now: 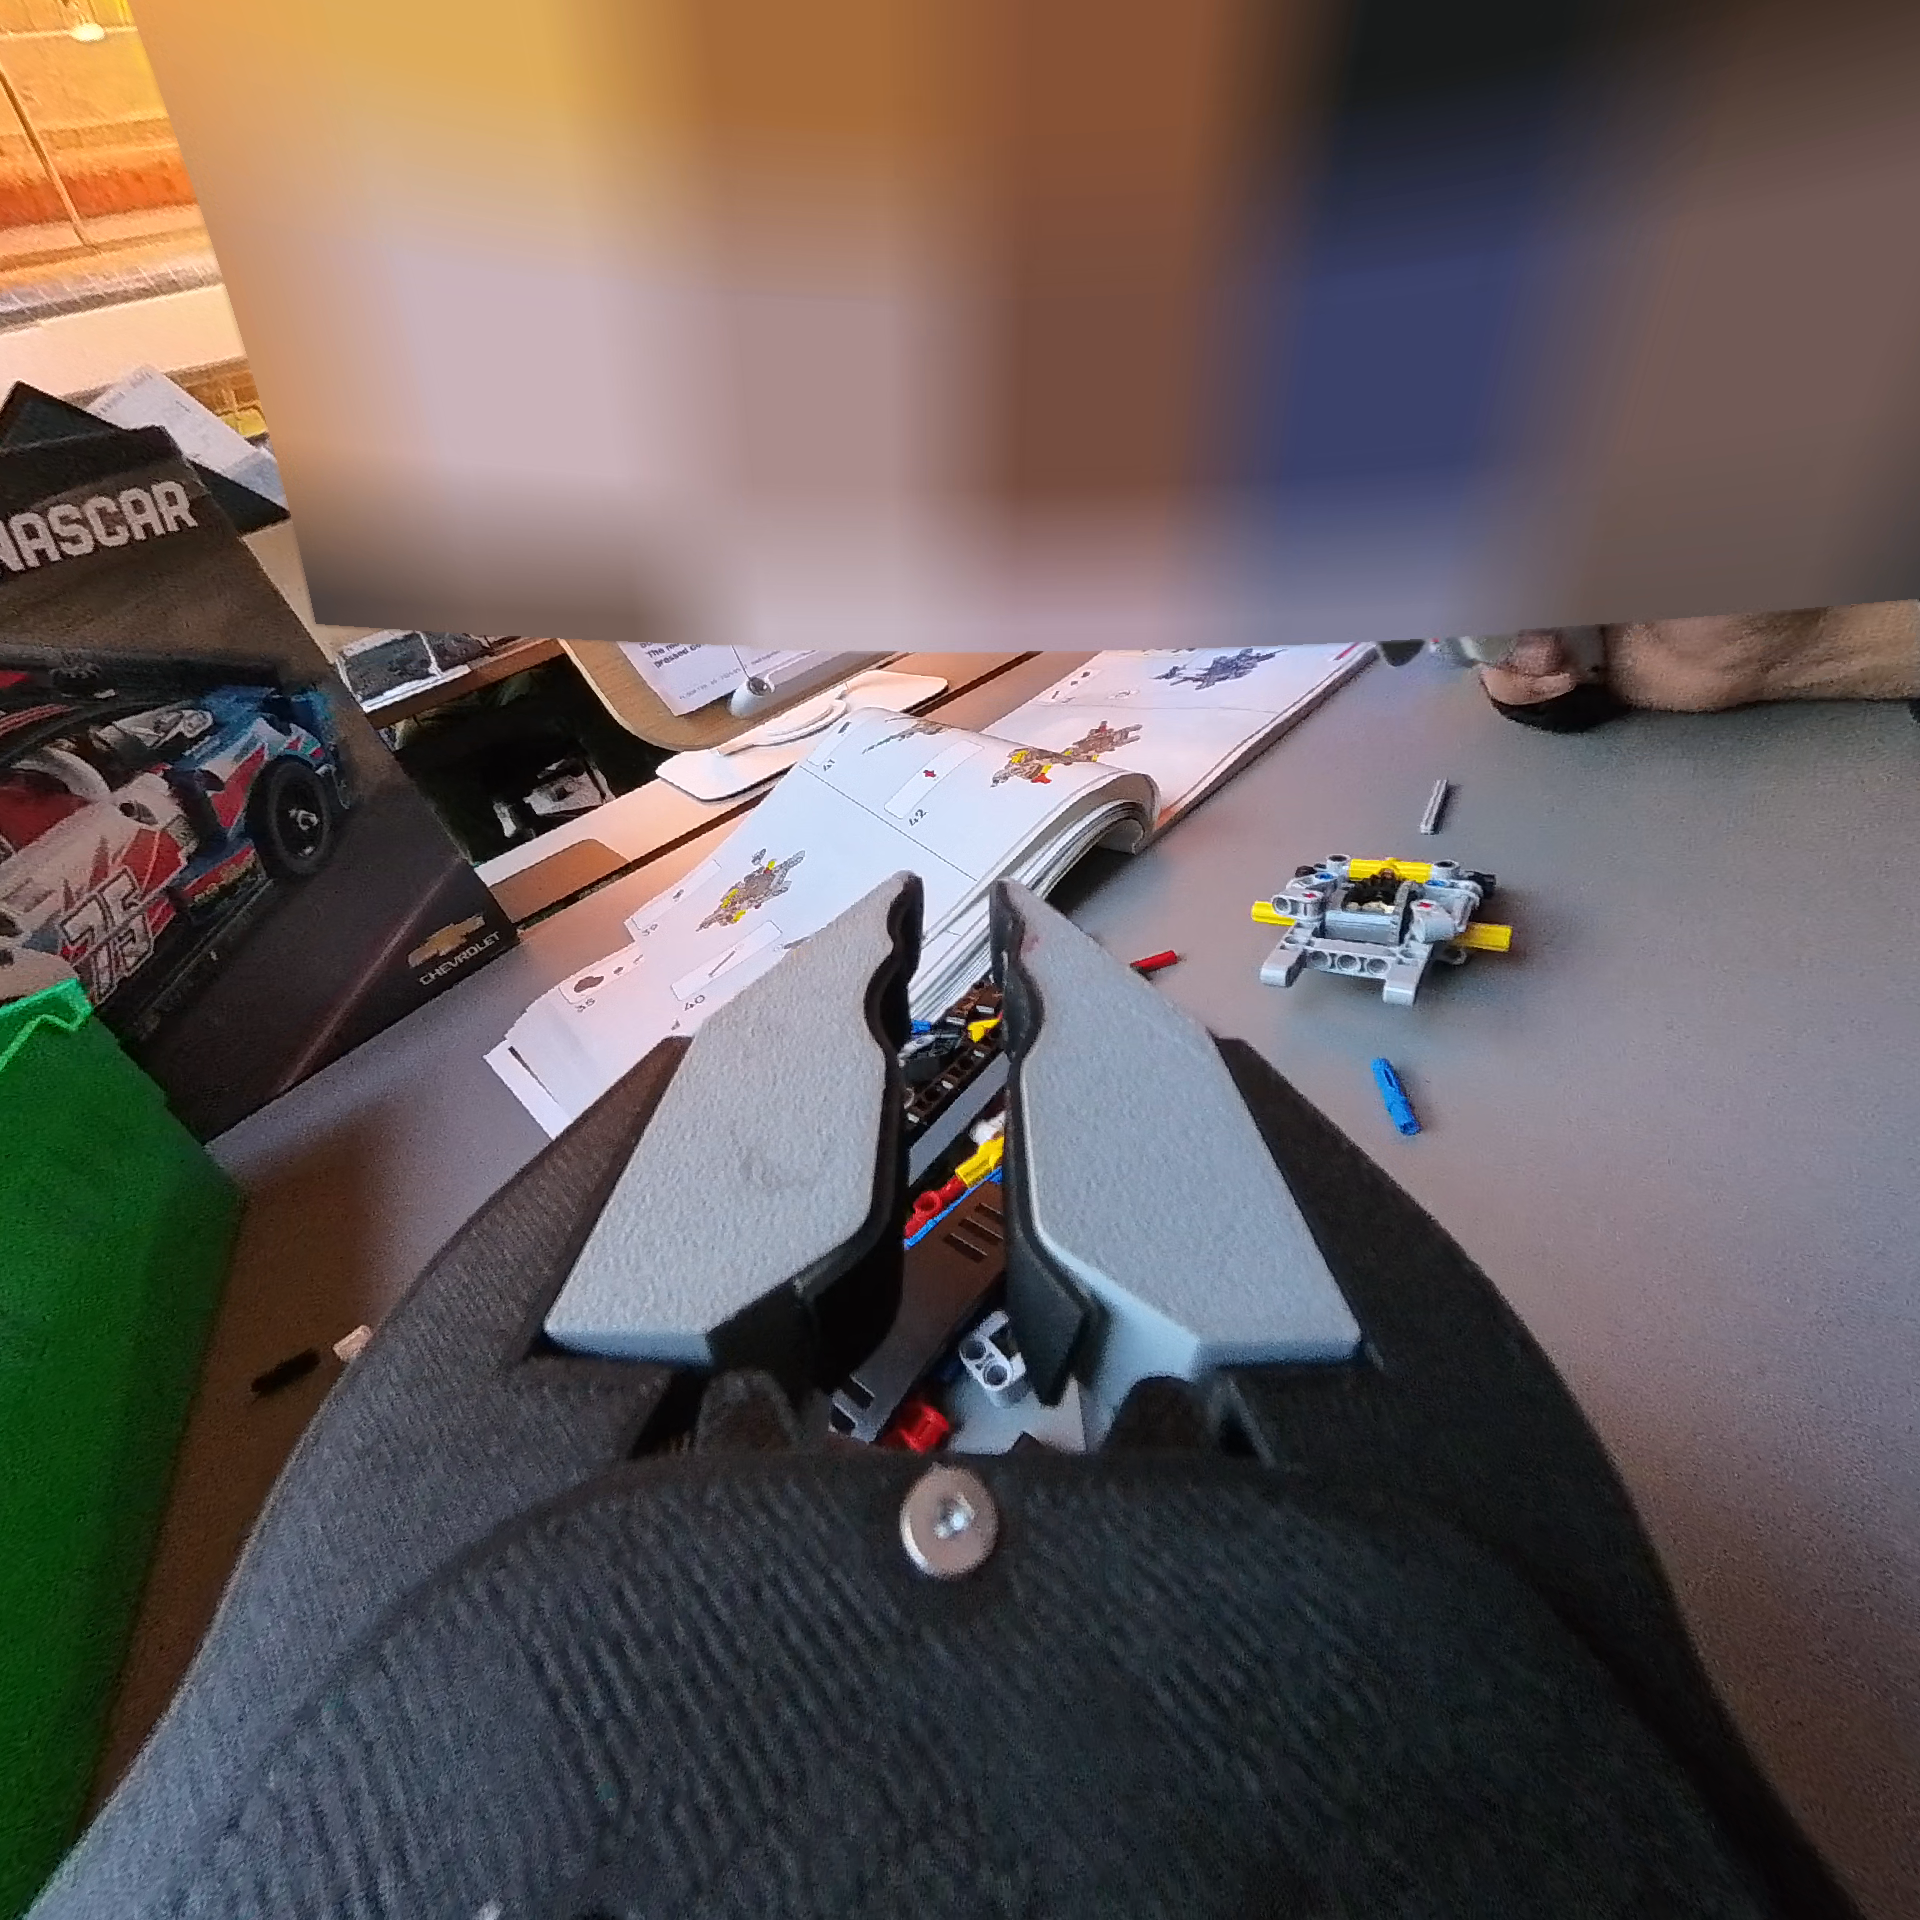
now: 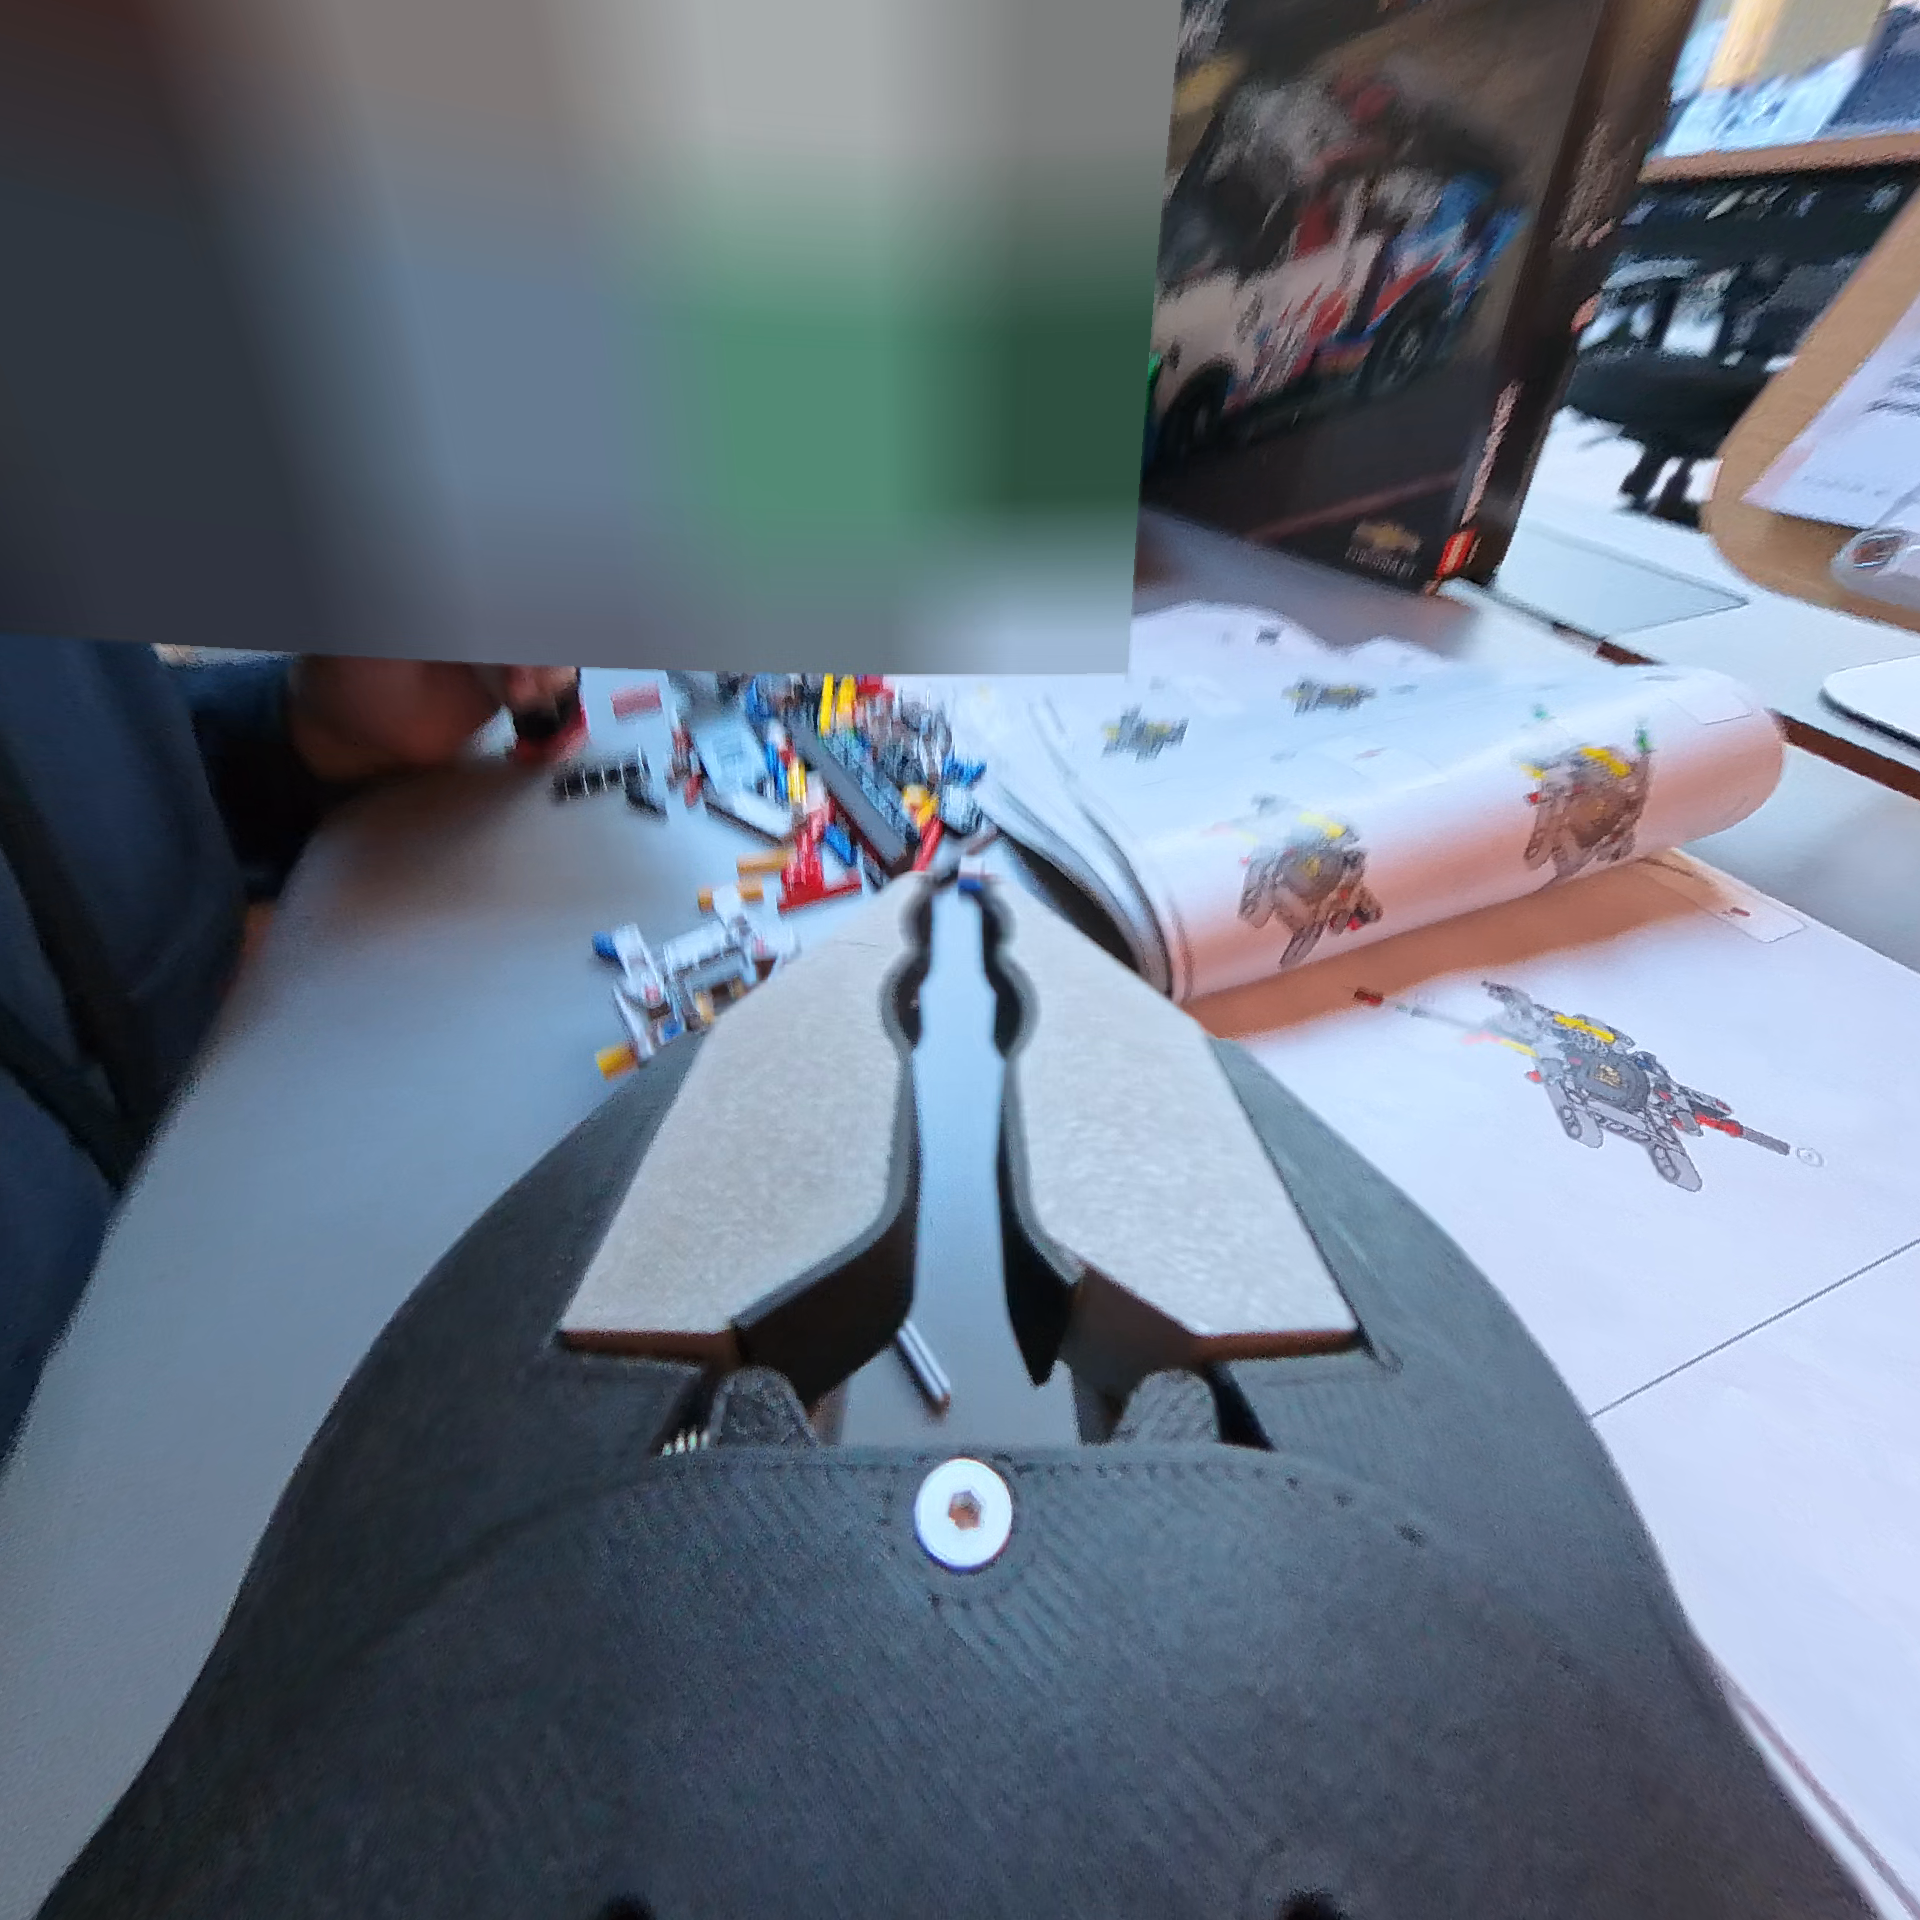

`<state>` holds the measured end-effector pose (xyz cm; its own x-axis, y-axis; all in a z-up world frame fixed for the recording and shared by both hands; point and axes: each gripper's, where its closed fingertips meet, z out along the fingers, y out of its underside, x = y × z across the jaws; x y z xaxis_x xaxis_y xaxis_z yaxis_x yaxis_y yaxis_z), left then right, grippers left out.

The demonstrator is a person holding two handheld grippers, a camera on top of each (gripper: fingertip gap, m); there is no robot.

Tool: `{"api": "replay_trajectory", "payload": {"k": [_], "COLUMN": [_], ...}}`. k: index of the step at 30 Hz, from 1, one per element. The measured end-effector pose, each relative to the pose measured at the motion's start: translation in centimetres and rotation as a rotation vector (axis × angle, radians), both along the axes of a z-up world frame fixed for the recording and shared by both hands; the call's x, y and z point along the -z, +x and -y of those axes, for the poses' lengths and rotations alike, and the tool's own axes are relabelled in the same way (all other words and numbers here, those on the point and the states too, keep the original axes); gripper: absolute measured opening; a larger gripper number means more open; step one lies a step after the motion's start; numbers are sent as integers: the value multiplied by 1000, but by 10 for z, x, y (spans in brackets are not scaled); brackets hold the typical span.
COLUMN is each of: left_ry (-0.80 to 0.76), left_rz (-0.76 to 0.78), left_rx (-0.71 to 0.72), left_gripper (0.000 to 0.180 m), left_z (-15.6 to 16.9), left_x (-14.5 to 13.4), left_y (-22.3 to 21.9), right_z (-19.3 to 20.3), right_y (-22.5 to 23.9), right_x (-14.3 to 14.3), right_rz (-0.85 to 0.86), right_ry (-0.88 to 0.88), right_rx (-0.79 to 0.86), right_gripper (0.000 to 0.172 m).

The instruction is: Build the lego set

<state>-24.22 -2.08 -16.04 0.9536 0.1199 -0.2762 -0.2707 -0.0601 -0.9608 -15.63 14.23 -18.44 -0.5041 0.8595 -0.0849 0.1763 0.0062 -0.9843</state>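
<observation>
My left gripper (image 1: 956,894) hangs over the grey table (image 1: 1662,1247), above a pile of small bricks (image 1: 956,1039) and the near edge of an open instruction booklet (image 1: 914,800). Its jaws stand slightly apart with nothing between the pads. A small grey and yellow assembly (image 1: 1382,925) lies to its right. My right gripper (image 2: 954,888) is blurred. Its jaws leave a narrow slit with bare table showing through and nothing held. The brick pile (image 2: 831,769) starts just beyond its tips. The assembly (image 2: 686,977) lies to its left and the booklet (image 2: 1351,790) to its right.
A blue pin (image 1: 1395,1094), a red pin (image 1: 1153,961) and a grey axle (image 1: 1435,805) lie loose near the assembly. A dark car-model box (image 1: 208,790) stands at the left, with a green object (image 1: 94,1351) in front. A person's hand (image 1: 1683,665) rests at the far edge.
</observation>
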Motion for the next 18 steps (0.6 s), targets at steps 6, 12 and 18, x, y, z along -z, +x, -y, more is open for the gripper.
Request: {"api": "replay_trajectory", "payload": {"k": [6, 12, 18], "left_ry": [24, 52, 50], "left_rz": [10, 20, 5], "left_rx": [0, -11, -40], "left_gripper": [10, 10, 9], "left_z": [2, 6, 8], "left_x": [-4, -10, -10], "left_y": [1, -1, -6], "right_z": [-35, -88, -116], "right_y": [-20, -58, -113], "right_x": [-7, 18, 43], "right_rz": [39, 256, 475], "right_ry": [-224, -165, -91], "right_rx": [137, 364, 364], "right_gripper": [42, 38, 35]}}
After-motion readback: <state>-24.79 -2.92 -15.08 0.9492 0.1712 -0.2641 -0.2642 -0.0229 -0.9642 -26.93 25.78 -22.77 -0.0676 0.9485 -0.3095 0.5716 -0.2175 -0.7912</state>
